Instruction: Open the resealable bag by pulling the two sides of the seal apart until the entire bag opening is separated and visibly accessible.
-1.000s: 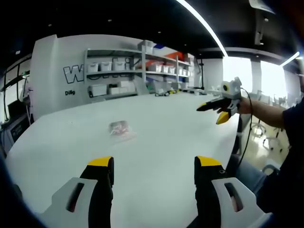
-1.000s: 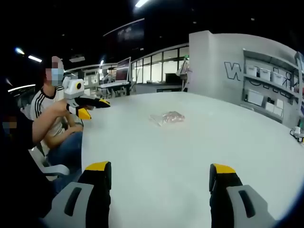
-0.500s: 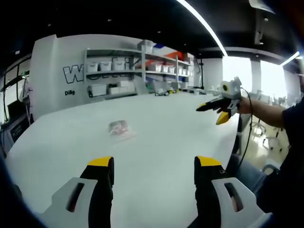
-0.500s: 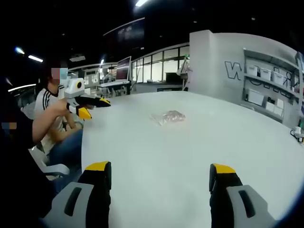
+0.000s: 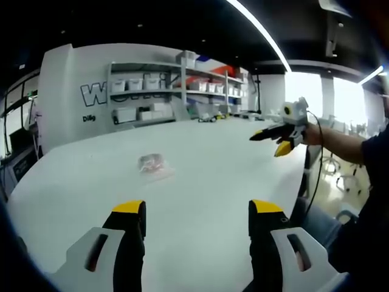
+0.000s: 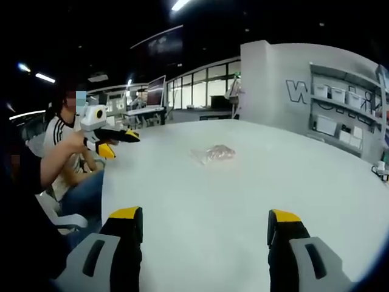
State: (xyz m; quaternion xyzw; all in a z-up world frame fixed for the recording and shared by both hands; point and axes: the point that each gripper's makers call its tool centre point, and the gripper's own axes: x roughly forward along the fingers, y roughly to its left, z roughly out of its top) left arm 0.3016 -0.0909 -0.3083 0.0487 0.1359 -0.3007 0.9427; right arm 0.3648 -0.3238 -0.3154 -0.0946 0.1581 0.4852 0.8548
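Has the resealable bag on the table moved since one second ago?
No. In the left gripper view the resealable bag lies at the same spot on the white table, below the wall shelves, as before.

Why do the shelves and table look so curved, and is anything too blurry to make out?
Left gripper view: the fisheye lens bows the shelves and table; the window glares white. Right gripper view: the resealable bag is small and soft, its seal unreadable; the ceiling is dark.

A clear bag (image 5: 153,164) with reddish contents is seen on a white table (image 5: 206,182); yellow tips are borne by black jaws.
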